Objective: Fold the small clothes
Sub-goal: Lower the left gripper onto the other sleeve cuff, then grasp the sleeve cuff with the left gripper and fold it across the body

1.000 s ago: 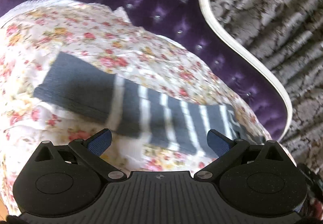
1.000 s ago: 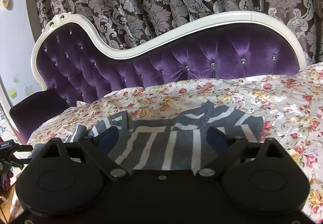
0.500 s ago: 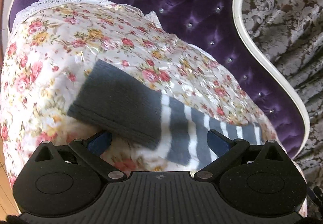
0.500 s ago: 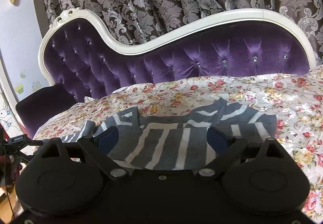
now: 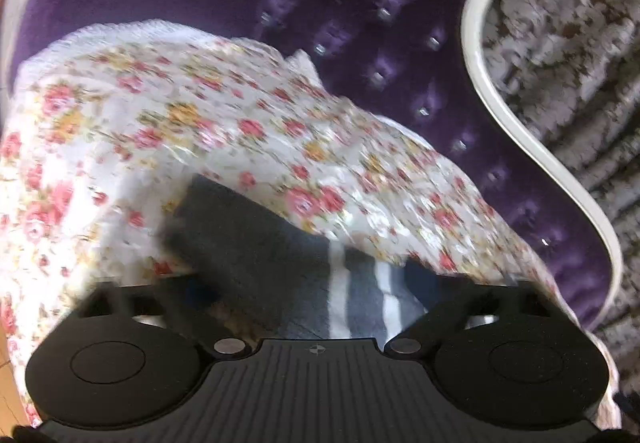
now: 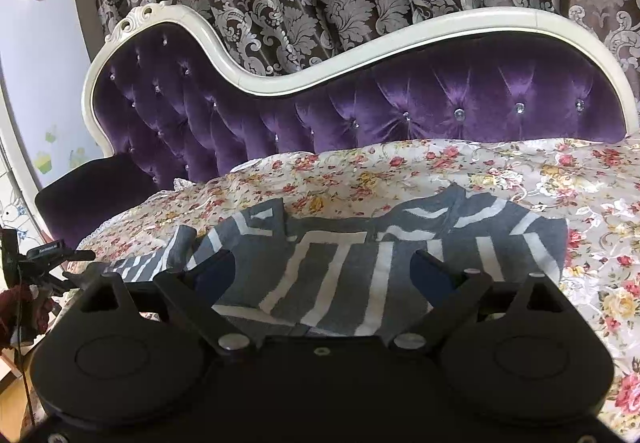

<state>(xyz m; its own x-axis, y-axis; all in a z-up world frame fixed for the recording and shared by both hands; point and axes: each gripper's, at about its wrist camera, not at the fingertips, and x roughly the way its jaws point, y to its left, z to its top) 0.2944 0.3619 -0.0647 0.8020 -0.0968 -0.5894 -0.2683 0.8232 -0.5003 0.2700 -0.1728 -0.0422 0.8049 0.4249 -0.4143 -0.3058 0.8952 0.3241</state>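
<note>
My left gripper [image 5: 308,289] is closing, the sweater [image 6: 360,263] sleeve between its fingers. My right gripper [image 6: 324,275] hangs wide open over the sweater spread on the near quilt [image 6: 440,167].

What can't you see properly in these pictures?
- Left wrist view: all blurred; the closing left gripper has the sleeve between its fingers, contact unclear.
- Right wrist view: the gripper body hides the striped sweater's near edge.
- Sweater's far sleeve: crumpled, too small.

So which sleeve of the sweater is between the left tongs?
The sleeve with the plain dark cuff, lying between the closing left tongs; the other sleeve lies flat.
</note>
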